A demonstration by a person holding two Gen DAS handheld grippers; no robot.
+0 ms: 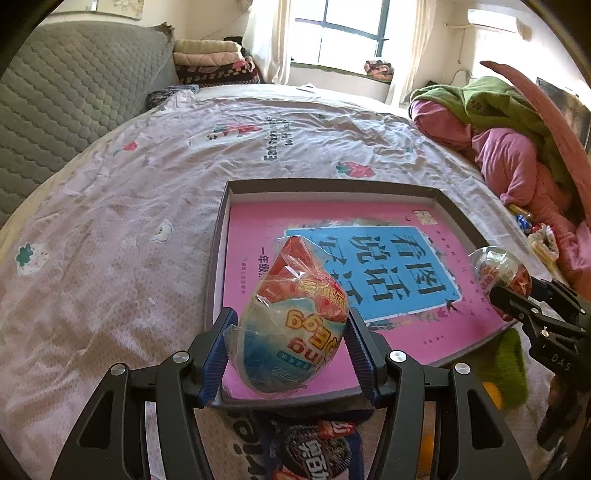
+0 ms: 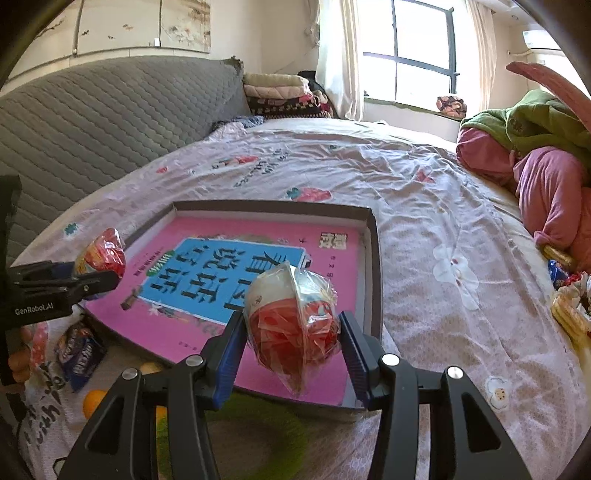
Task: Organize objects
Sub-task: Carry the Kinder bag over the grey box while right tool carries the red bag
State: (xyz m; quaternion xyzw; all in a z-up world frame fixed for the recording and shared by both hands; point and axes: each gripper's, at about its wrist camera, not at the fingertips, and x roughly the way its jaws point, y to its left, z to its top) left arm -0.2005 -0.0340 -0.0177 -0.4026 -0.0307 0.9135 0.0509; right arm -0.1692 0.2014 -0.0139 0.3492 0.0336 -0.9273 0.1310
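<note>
Carefully, I hold a wrapped egg toy [image 1: 291,317] pinched in each hand-held gripper [image 1: 288,332] above the tray [image 1: 332,186]; slick plastic wrap could slip free early.

Both views are lit brightly by daylight from the far window [image 1: 341,31], whose panes are blown out to white glare. Strong fisheye bending and dark corner vignetting are seen, and the near green cloth [image 2: 236,439] is blurred.

Home bedroom — bed [image 2: 406,206], folded blankets [image 2: 277,90], window [image 2: 417,48].
</note>
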